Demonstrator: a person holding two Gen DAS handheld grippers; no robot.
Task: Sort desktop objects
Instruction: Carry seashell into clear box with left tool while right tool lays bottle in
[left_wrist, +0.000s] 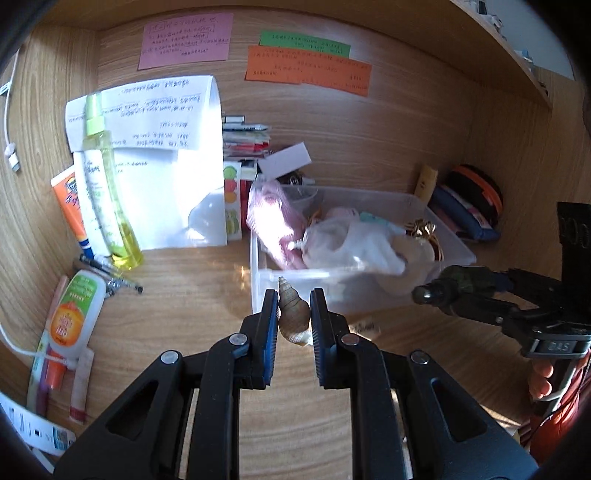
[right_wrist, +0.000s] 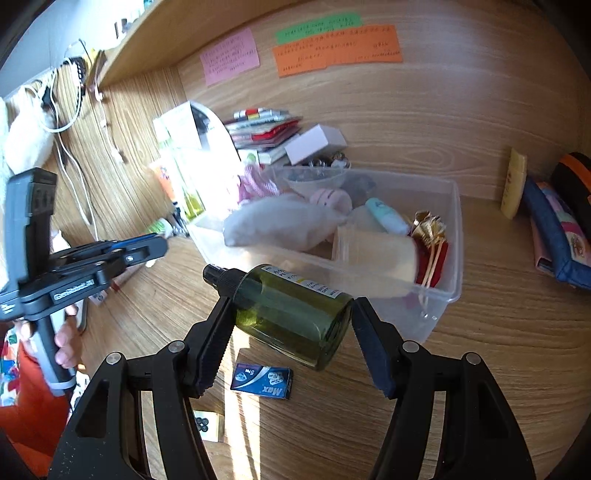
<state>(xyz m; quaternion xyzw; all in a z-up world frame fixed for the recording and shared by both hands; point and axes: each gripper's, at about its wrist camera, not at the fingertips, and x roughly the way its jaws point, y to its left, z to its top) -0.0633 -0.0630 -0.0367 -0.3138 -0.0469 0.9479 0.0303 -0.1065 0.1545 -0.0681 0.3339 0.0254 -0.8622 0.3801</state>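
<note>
Jaws, left: left gripper (left_wrist: 293, 314) clenched on a spiral seashell (left_wrist: 292, 314), tan and ridged, its pointed tip up, pinched between blue ribbed pads above the table (left_wrist: 184, 314).
Jaws, right: right gripper (right_wrist: 291, 321) grasping a green spray bottle (right_wrist: 291, 306) lying on its side across the pads, black nozzle to the left, round base toward the right finger; translucent olive plastic, white label with print too blurred to read.
Bin: clear plastic storage bin (left_wrist: 369, 295) just beyond both grippers, holding white plastic bags, a pink pouch, a gold foil piece and a red item.
Readable writing: small blue box (right_wrist: 262, 380) flat on the wood-grain table under the bottle, upside-down lettering "Max"; the left gripper's body shows white lettering in the right wrist view, too blurred to read.
Notes: pink sticky note (left_wrist: 186, 40), green note (left_wrist: 304, 43) and orange note (left_wrist: 308, 70) on the wooden back panel, handwriting illegible.
Left clutter: tall yellow spray bottle (left_wrist: 107, 184), orange tube (left_wrist: 70, 206) and white squeeze bottle with orange label (left_wrist: 75, 314) beside a handwritten white sheet (left_wrist: 173, 155).
Right side: blue pencil case (right_wrist: 557, 236) and black-and-orange round case (right_wrist: 576, 173) against the panel.
</note>
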